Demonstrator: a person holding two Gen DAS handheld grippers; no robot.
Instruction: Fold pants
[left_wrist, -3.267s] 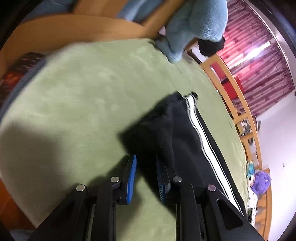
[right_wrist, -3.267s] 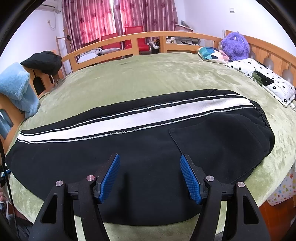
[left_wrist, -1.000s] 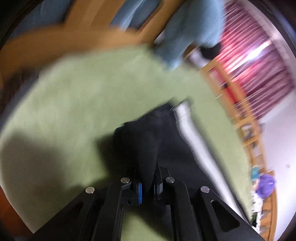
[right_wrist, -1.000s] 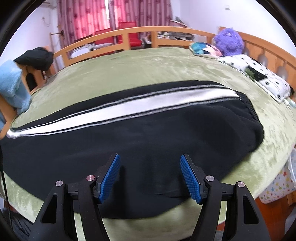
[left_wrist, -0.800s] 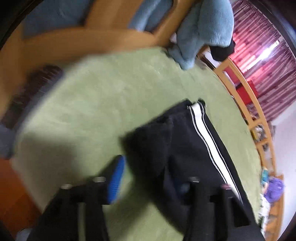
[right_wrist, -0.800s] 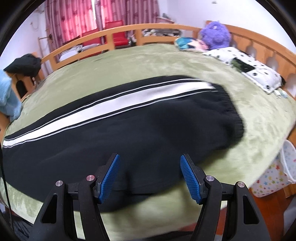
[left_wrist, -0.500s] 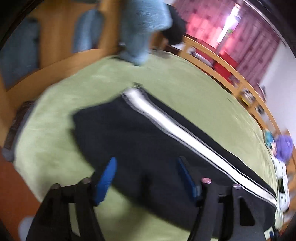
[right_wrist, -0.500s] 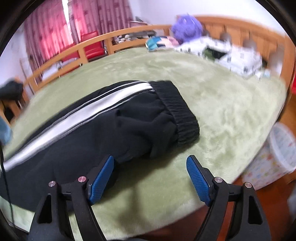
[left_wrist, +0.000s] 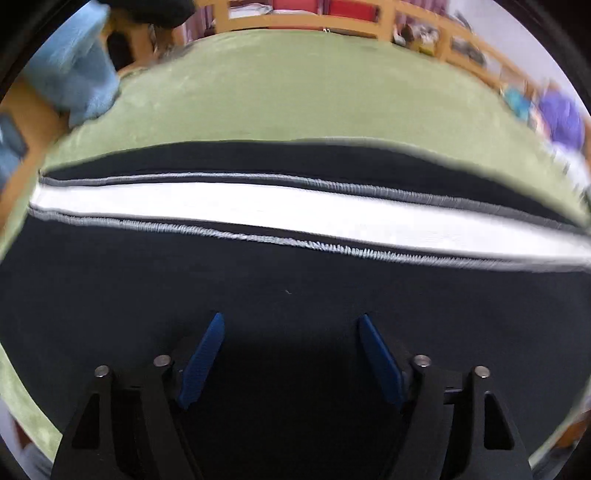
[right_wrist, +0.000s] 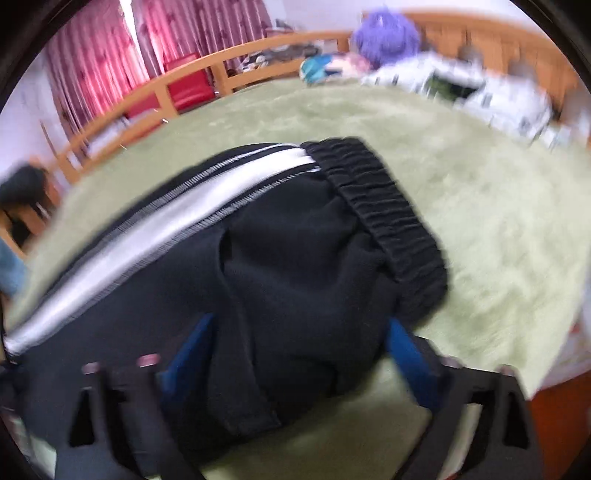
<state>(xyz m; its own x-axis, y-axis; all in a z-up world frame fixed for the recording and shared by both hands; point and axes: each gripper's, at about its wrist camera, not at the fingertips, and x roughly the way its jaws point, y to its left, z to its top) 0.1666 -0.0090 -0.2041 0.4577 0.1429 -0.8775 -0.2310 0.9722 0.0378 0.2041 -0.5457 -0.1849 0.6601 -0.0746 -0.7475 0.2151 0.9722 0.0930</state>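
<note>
In the left wrist view, the black pants (left_wrist: 295, 280) are seen laid lengthwise across a green blanket (left_wrist: 295, 99) that covers the bed. A broad white stripe (left_wrist: 295, 210), edged by two thin grey stitched lines, runs from the left edge of the fabric to the right. The left gripper (left_wrist: 290, 352) is held over the dark cloth with its blue pads (left_wrist: 201, 360) spread wide; its jaws have just been opening, and nothing is pinched between them, only flat fabric being seen beneath. A light blue towel (left_wrist: 79, 79) is draped over the wooden bed rail (left_wrist: 295, 20) at the upper left, and a blurred purple plush toy (left_wrist: 563, 118) is seen at the far right.

In the right wrist view, much blurred, the waist end of the pants (right_wrist: 295, 266) is shown, with the gathered elastic waistband (right_wrist: 384, 210) lying toward the right and the white stripe running off to the lower left. The right gripper (right_wrist: 295, 354) is set astride a bunched fold of black cloth near the waist. Its jaws have just been closing, yet the pads are still held apart, one on either side of the fold; whether they touch the fabric cannot be told. Red curtains (right_wrist: 147, 48), the purple plush toy (right_wrist: 386, 35) and a white patterned pillow (right_wrist: 491, 94) are seen beyond the blanket (right_wrist: 491, 206).
</note>
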